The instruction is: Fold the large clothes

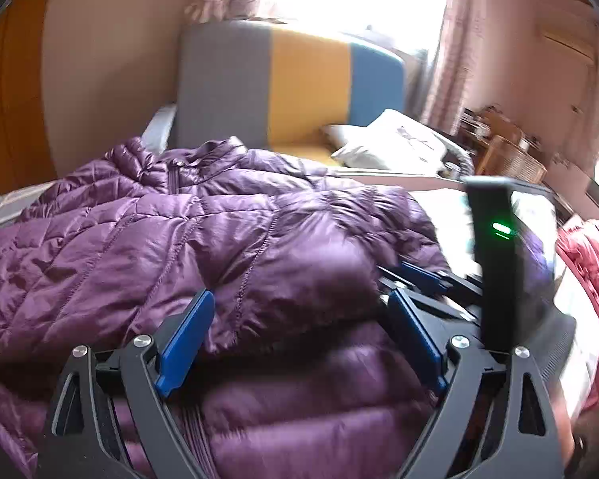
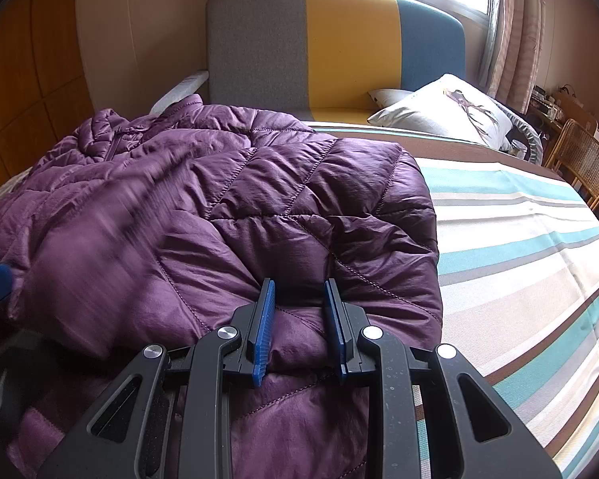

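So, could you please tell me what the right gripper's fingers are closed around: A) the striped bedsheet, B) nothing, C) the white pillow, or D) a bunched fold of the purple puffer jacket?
D: in the right wrist view the right gripper pinches a bunched fold of the purple puffer jacket between its blue pads.

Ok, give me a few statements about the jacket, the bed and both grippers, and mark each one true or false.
1. The jacket is purple and quilted. True.
2. The right gripper has jacket fabric bunched between its fingers. True.
3. The left gripper is clamped tight on a sleeve. False: its fingers are spread wide, with the jacket between them ungripped.
4. The bedsheet is plain white. False: it is striped in teal, beige, white and brown.
5. A pillow lies near the headboard. True.
6. The headboard is one colour. False: it has grey, yellow and blue panels.
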